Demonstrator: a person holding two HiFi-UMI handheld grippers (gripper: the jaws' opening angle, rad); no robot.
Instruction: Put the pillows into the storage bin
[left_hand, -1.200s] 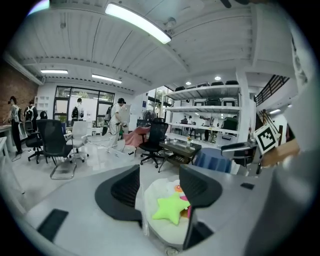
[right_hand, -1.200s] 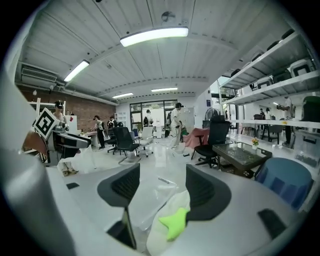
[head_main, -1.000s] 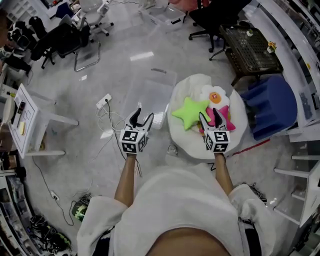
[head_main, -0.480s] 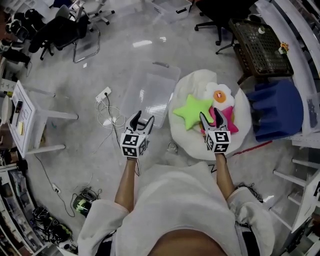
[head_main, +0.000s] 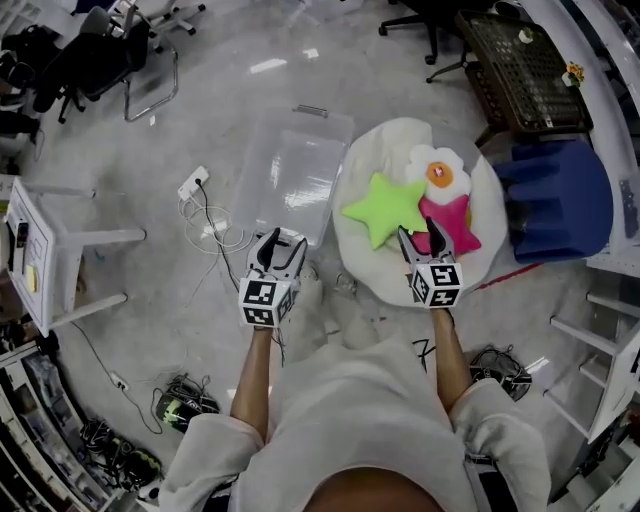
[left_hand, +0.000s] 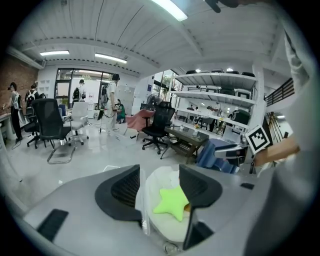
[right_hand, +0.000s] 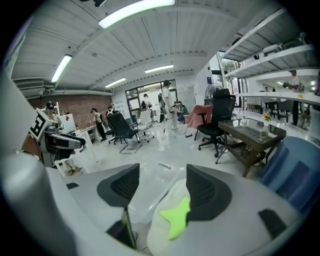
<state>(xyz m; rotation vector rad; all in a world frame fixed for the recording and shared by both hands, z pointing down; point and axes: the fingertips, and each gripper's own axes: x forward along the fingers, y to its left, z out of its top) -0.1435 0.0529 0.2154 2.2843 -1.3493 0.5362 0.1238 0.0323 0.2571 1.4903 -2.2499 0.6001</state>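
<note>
— What's nearest?
— The person's two arms, each hand holding a gripper. The left gripper (head_main: 283, 250) has its jaws apart with nothing between the pads. It hangs over the floor, just short of the near end of the storage bin (head_main: 290, 175).
— And the other one?
— The right gripper (head_main: 420, 240) is also parted and empty, above the near edge of the round white cushion (head_main: 365, 265).
— Where are the pillows?
— All three lie on that cushion. The green star pillow (head_main: 385, 207) is just beyond the right gripper's tips. The pink star pillow (head_main: 452, 222) is beside it on the right, and the white flower pillow (head_main: 437, 172) lies behind both.
— And the bin?
— It's clear plastic, on the floor just left of the cushion.
— Anything farther off?
— A blue seat (head_main: 555, 200) to the right, a dark table (head_main: 520, 75) beyond it, and office chairs (head_main: 110, 60) far left.
</note>
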